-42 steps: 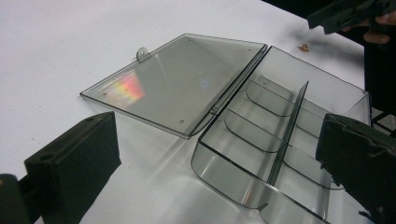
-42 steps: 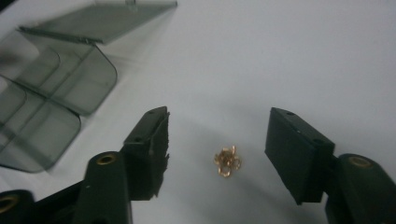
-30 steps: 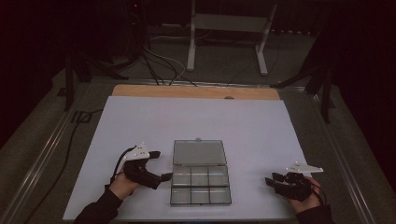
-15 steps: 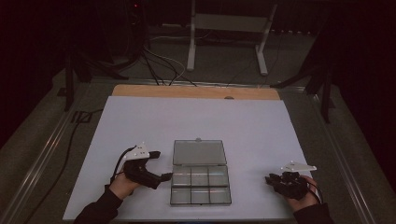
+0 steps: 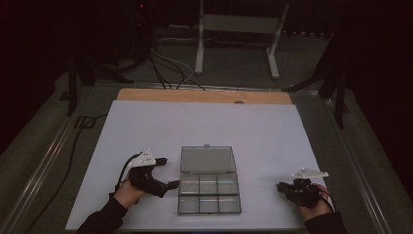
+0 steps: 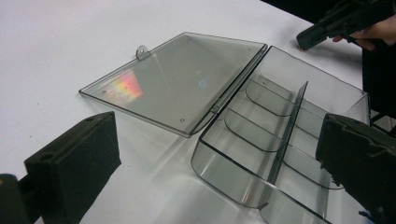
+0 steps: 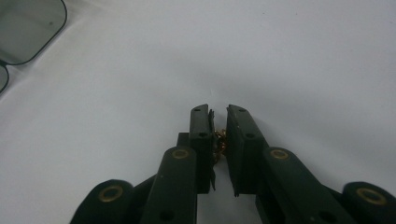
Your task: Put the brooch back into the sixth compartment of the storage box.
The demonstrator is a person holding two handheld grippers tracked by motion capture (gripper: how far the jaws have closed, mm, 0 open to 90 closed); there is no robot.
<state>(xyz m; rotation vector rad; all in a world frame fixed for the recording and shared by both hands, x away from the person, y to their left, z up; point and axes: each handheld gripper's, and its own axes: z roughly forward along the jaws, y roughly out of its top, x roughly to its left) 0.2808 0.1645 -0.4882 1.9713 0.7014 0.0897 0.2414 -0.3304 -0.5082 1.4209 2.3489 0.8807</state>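
A clear plastic compartment box (image 5: 209, 194) lies open at the front middle of the white table, its lid (image 5: 207, 159) flat behind it. My left gripper (image 5: 173, 184) is at the box's left side, open. In the left gripper view its wide-spread jaws straddle the near end of the box (image 6: 280, 140), beside the lid (image 6: 177, 79). My right gripper (image 5: 280, 186) rests low to the right of the box, pointing at it. Its jaws have just been closing. In the right gripper view they (image 7: 218, 112) pinch a small brass-coloured piece (image 7: 218, 142).
The white table sheet (image 5: 204, 126) has a wooden strip (image 5: 204, 96) along its far edge. Cables and a metal stand base (image 5: 234, 44) lie on the dark floor beyond. The right gripper (image 6: 303, 39) shows far off in the left gripper view. A lid corner (image 7: 28, 28) shows top left in the right gripper view.
The right gripper's jaws have drawn together and its top plate has tilted slightly. The left gripper and the box have not moved.
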